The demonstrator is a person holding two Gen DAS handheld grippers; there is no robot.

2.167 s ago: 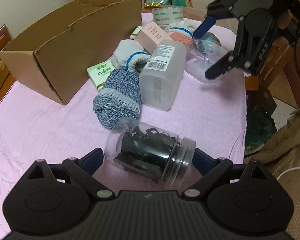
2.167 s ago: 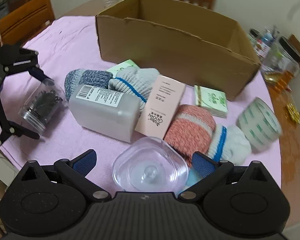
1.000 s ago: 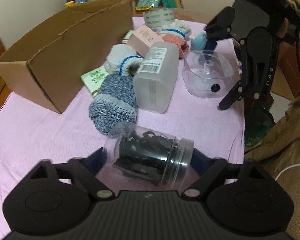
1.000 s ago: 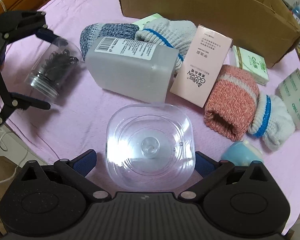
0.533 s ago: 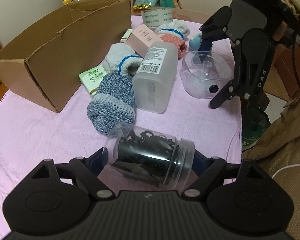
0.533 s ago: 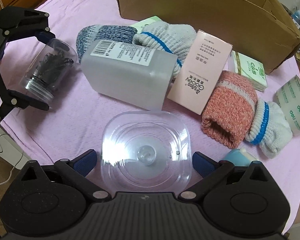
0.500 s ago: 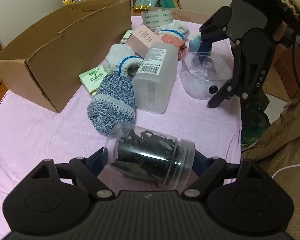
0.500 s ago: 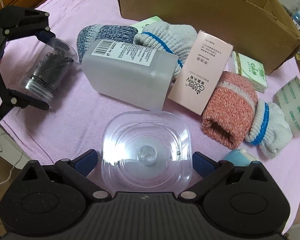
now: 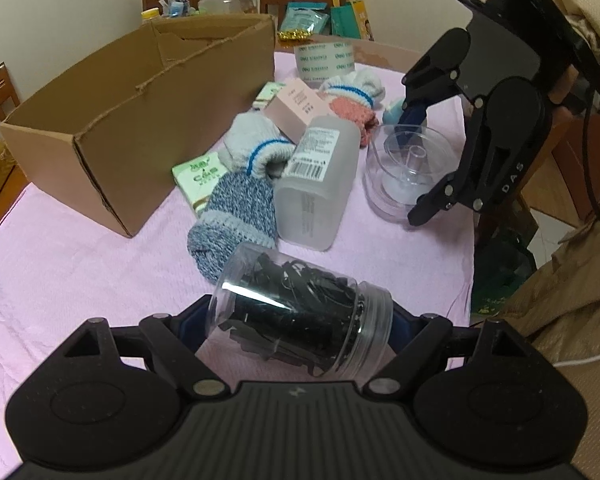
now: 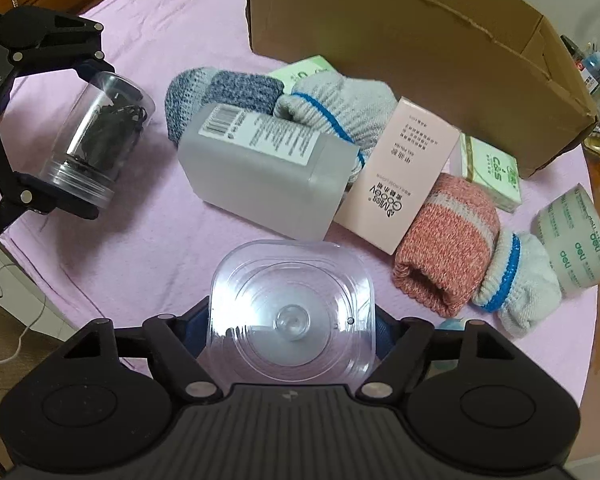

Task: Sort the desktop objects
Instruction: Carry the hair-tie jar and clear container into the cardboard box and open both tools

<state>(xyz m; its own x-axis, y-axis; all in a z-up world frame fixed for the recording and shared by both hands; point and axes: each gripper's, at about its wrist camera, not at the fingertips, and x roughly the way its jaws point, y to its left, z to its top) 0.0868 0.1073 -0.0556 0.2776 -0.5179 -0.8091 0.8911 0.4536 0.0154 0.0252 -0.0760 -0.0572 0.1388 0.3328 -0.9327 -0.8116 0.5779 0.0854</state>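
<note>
A clear round jar of black clips [image 9: 300, 320] lies sideways between the pads of my left gripper [image 9: 296, 316], which is shut on its two ends. In the right wrist view the same jar [image 10: 100, 136] sits in that gripper at the far left, low over the pink cloth. My right gripper [image 10: 292, 330] points steeply down over a clear square container [image 10: 292, 304]. Its jaws are closing and the blue pads touch the container's two sides. The left wrist view shows this container [image 9: 404, 168] between the right gripper's fingers [image 9: 418, 216].
An open cardboard box [image 10: 400, 40] stands at the back. In front of it lie a frosted bottle [image 10: 260, 172], a pink carton [image 10: 400, 184], a blue-grey sock [image 10: 228, 92], a red sock [image 10: 444, 240], green tissue packs [image 10: 492, 172] and a tape roll [image 10: 576, 236]. The table's edge runs close on the left.
My right gripper's jaws have come in from wide apart to the sides of the clear container. The left gripper keeps its hold on the jar and has barely moved.
</note>
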